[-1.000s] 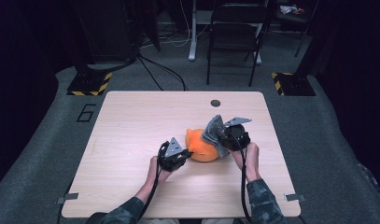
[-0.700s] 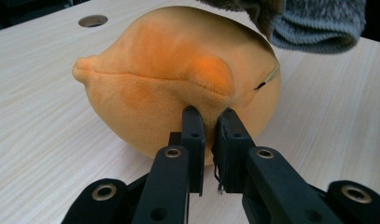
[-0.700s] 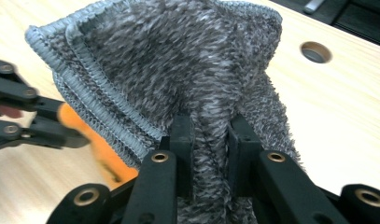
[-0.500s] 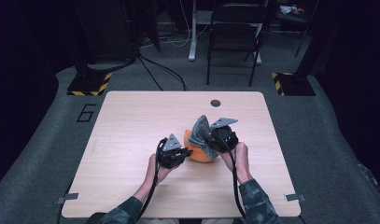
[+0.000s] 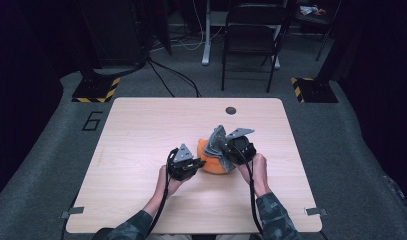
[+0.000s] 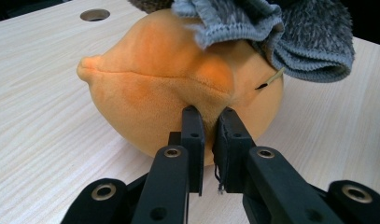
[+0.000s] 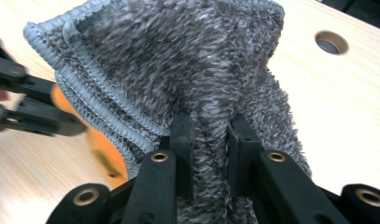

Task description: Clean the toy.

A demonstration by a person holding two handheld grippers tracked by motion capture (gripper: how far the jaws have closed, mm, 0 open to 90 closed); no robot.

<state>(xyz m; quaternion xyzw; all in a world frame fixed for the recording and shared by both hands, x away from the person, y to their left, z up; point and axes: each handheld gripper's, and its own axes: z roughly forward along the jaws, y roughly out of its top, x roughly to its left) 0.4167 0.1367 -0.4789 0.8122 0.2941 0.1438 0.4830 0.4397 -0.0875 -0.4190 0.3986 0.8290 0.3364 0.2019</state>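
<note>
An orange plush toy (image 5: 212,161) (image 6: 169,88) lies on the wooden table (image 5: 141,130), near its middle. My left gripper (image 5: 193,164) (image 6: 209,122) is shut on a pinch of the toy's orange fabric at its lower side. A grey fuzzy cloth (image 5: 217,140) (image 7: 187,70) with a knitted hem drapes over the toy's top. My right gripper (image 5: 226,152) (image 7: 210,135) is shut on a fold of that cloth and holds it over the toy. In the right gripper view the toy (image 7: 101,149) peeks out orange beneath the cloth, with the left gripper's jaws at the left edge.
A round cable hole (image 5: 231,110) sits near the table's far edge. A black chair (image 5: 251,35) and cables stand on the floor beyond the table. Yellow-black striped blocks (image 5: 93,90) rest on the floor at both far corners.
Both grippers, the toy and the cloth have shifted left and slightly toward the near edge. The right gripper has brought the cloth further over the toy.
</note>
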